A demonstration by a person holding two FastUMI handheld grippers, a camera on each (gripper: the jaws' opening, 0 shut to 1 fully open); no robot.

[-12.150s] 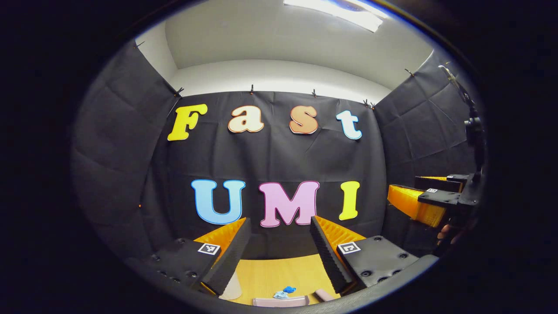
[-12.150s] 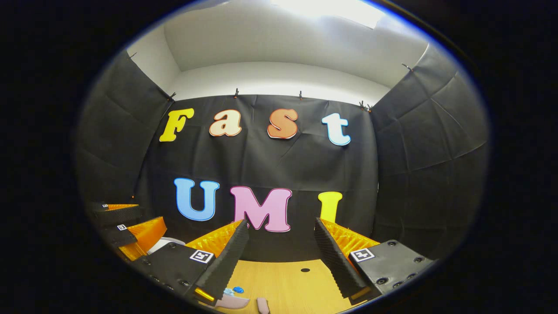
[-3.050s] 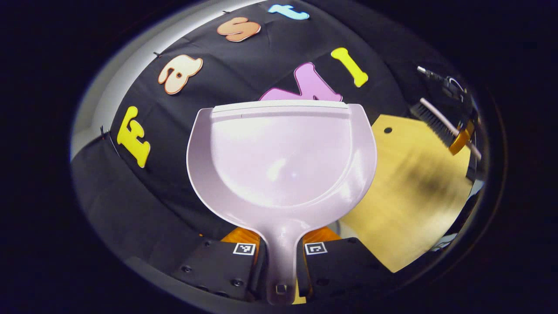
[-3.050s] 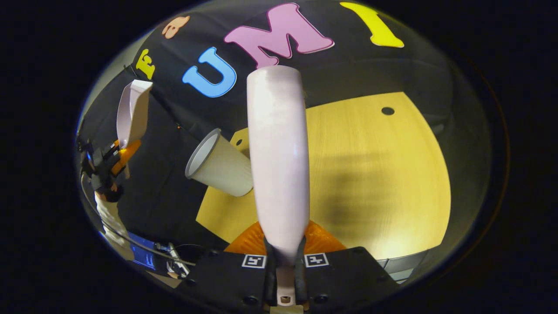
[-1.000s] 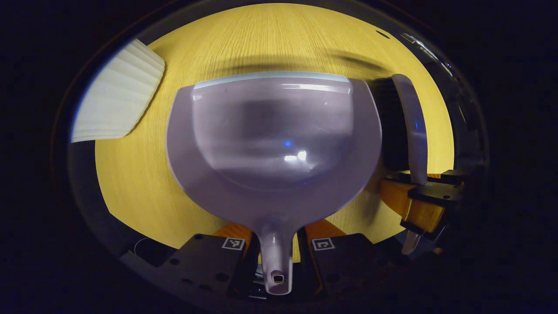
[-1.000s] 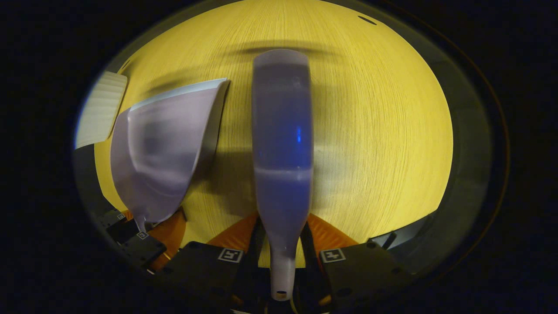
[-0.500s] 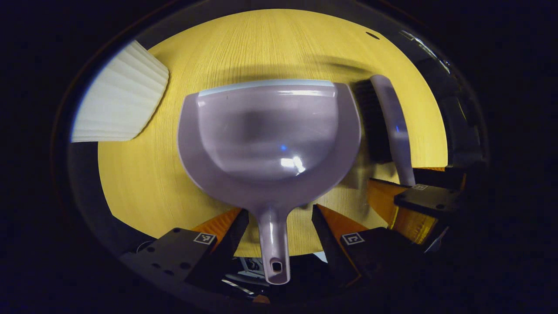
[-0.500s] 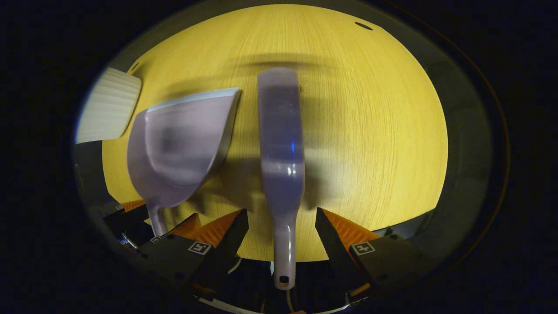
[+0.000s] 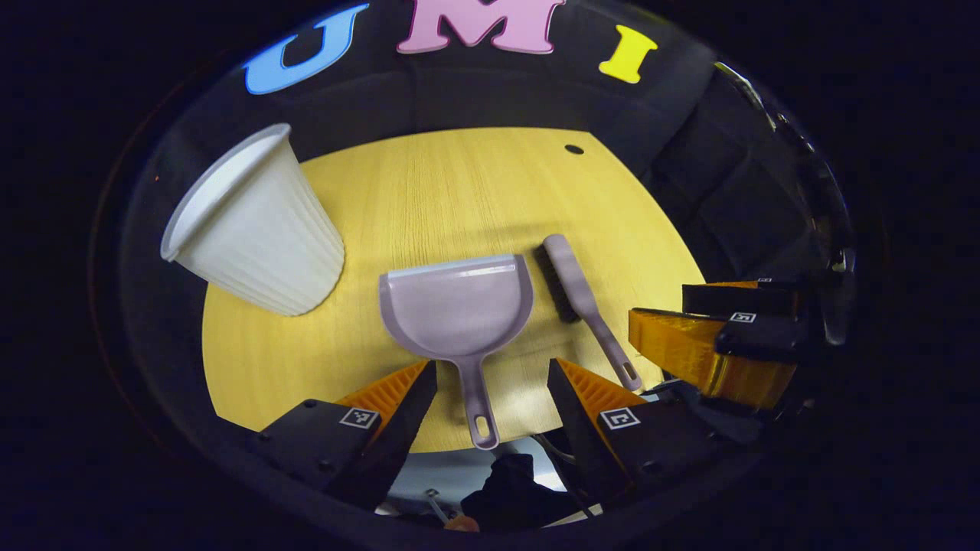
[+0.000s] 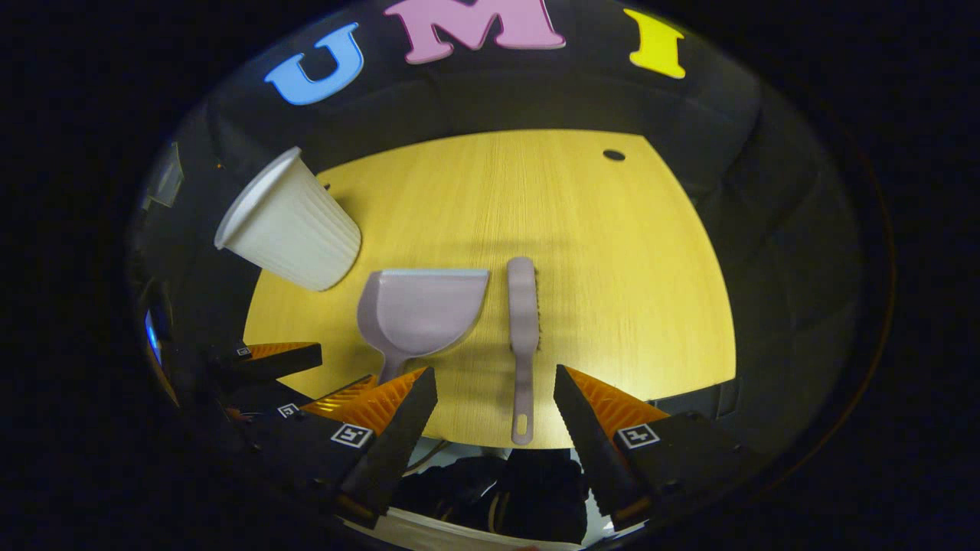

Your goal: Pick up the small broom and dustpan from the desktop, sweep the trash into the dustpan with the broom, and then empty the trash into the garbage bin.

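I'm working in a small recording booth. Black cloth walls (image 9: pixel 490 96) close round a light wooden desktop (image 9: pixel 452 191). It looks staged, not a lived-in home.

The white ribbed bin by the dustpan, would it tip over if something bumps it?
Probably yes. The bin tapers to a base narrower than its open rim, so it looks top-heavy in shape. Its thin ribbed wall suggests light plastic, likely to slide or topple on the smooth desktop rather than resist a nudge.
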